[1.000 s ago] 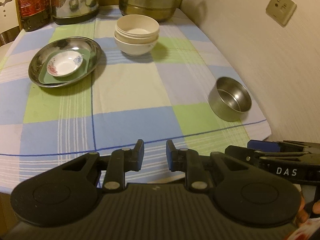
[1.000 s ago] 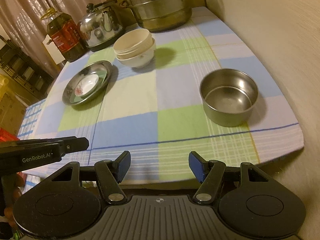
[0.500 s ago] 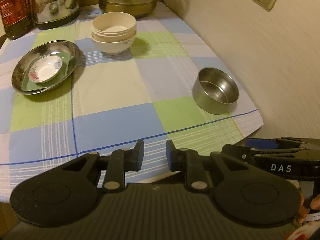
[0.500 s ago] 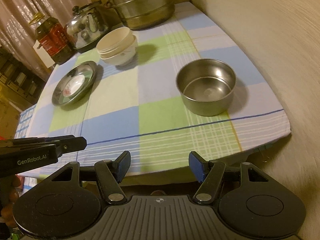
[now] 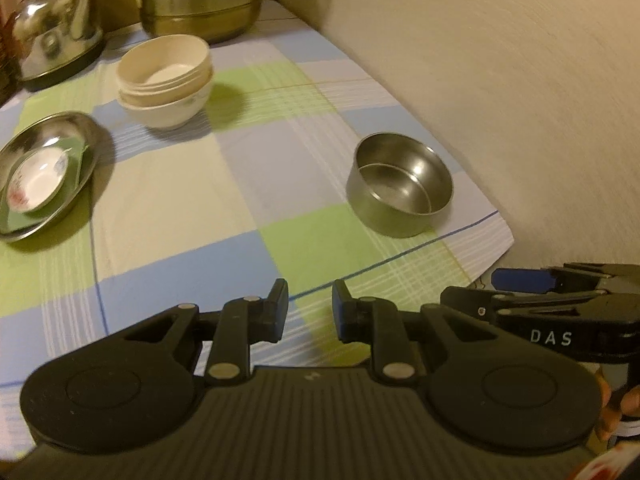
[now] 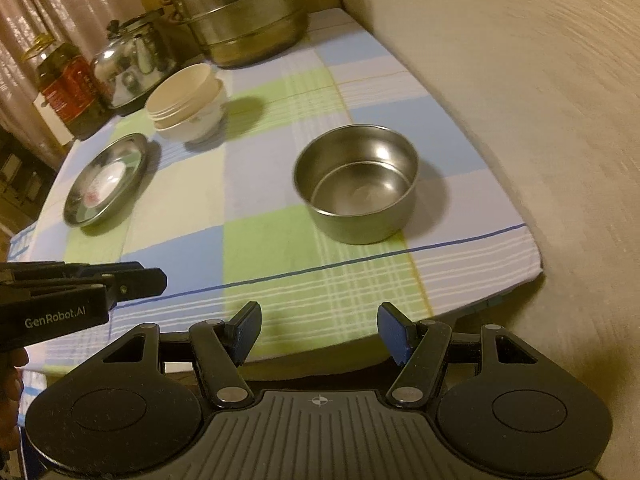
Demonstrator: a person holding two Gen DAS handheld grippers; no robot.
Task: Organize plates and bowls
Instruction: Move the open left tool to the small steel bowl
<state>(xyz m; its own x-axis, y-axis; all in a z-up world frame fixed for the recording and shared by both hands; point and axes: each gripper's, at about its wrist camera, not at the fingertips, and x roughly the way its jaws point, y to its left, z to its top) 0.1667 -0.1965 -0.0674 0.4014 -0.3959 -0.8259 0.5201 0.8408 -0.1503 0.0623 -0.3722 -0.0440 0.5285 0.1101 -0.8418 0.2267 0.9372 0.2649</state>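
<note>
Round steel bowl (image 6: 356, 190), straight-walled and shiny, upright and empty, on the checked tablecloth (image 6: 256, 216) near the front right corner, close to the beige wall (image 6: 520, 120). Further back and left, stacked cream bowls (image 6: 186, 106), nested, the top one tilted a little. Left of those, a shallow steel plate (image 6: 106, 180) holding a green square dish (image 5: 74, 158) and, on that, a small white saucer with a red flower pattern (image 5: 34, 180). Along the far edge, a steamer pot (image 6: 240, 20), a kettle (image 6: 134, 68) and an oil bottle (image 6: 66, 88). Right gripper (image 6: 320, 330) at the table's front edge, blue-padded jaws wide apart, gripping nothing, bowl straight ahead. Left gripper (image 5: 310, 308) over the near cloth, jaws parted by a narrow gap, empty.
</note>
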